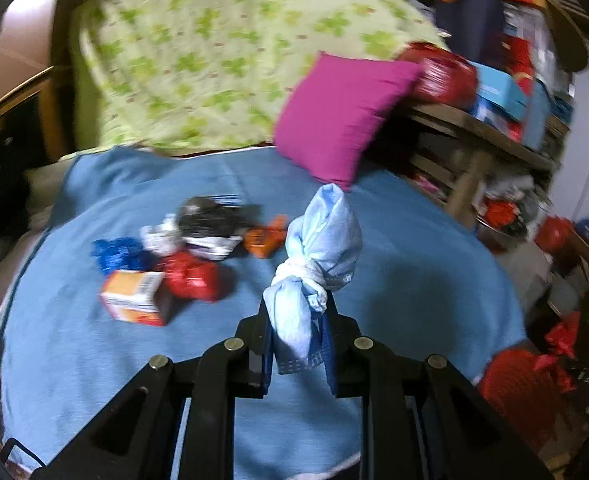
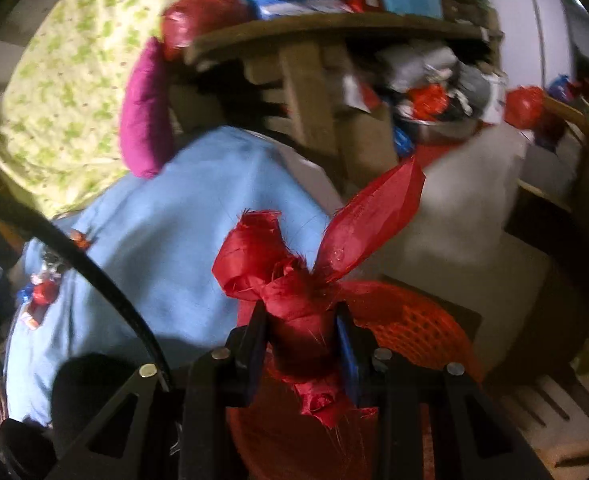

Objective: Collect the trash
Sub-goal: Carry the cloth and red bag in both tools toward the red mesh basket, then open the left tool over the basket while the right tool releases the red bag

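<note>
Between the left gripper's (image 1: 298, 320) closed jaws sits a knotted pale-blue cloth bundle (image 1: 318, 248), the right gripper (image 2: 300, 320) likewise clamps a red woven sack's tied ribbon neck (image 2: 294, 288); carrying seems underway, and loose wrappers and a small orange carton (image 1: 134, 296) ahead-left on the blue bedsheet (image 1: 414, 280) await gathering

The blue blanket (image 1: 406, 240) looked like matt, soft cloth. The knotted pale blue bag (image 1: 318, 248) seemed thin, matt fabric-like sheet. The red ribbon (image 2: 290, 276) was glossy, with frayed edges. The orange box (image 1: 134, 296) looked like smooth card, the shelf (image 2: 334, 28) dull wood.
</note>
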Motion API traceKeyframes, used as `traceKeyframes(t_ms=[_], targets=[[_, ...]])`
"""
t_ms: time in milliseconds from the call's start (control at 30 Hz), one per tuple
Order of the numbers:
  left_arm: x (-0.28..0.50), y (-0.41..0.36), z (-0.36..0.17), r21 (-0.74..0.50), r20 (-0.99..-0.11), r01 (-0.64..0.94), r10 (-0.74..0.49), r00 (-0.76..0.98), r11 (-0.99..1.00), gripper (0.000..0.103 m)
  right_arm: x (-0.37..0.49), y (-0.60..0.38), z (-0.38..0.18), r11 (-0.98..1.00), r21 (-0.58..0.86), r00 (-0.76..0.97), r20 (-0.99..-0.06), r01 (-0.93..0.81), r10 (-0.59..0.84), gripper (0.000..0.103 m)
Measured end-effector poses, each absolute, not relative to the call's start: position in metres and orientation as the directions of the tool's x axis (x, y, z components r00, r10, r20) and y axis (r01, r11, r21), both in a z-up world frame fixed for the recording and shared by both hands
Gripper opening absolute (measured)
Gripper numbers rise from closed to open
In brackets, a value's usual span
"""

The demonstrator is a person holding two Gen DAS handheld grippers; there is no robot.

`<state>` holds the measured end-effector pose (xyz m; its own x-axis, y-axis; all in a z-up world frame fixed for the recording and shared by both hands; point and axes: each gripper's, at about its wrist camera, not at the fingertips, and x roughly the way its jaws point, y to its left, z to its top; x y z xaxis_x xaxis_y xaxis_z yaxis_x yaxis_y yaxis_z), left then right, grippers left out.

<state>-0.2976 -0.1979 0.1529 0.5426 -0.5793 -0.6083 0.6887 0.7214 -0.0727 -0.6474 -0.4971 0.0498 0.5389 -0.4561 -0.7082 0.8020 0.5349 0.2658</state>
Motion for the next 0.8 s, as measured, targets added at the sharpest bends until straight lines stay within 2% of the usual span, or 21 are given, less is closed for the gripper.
traceKeyframes(t_ms=[500, 567, 633, 800], targets=[[-0.386, -0.286, 0.151, -0.038, -0.625, 0.862, -0.685, 0.375, 0.506, 0.022, -0.679, -0.506, -0.005, 0.450, 0.266, 0.455, -0.802, 0.852, -0.387, 0.037], [-0.397, -0.295, 0.152, -0.035, -0.626, 0.875, -0.693, 0.357, 0.482, 0.022, -0.680, -0.505, -0.009, 0.446, 0.268, 0.452, -0.806, 0.854, -0.381, 0.054], [-0.405, -0.303, 0.152, -0.033, -0.629, 0.887, -0.699, 0.339, 0.461, 0.022, -0.683, -0.503, -0.011, 0.447, 0.252, 0.442, -0.807, 0.858, -0.393, 0.062], [-0.423, -0.322, 0.152, -0.032, -0.643, 0.919, -0.712, 0.282, 0.393, 0.022, -0.692, -0.505, -0.005, 0.432, 0.261, 0.445, -0.797, 0.863, -0.408, 0.066]])
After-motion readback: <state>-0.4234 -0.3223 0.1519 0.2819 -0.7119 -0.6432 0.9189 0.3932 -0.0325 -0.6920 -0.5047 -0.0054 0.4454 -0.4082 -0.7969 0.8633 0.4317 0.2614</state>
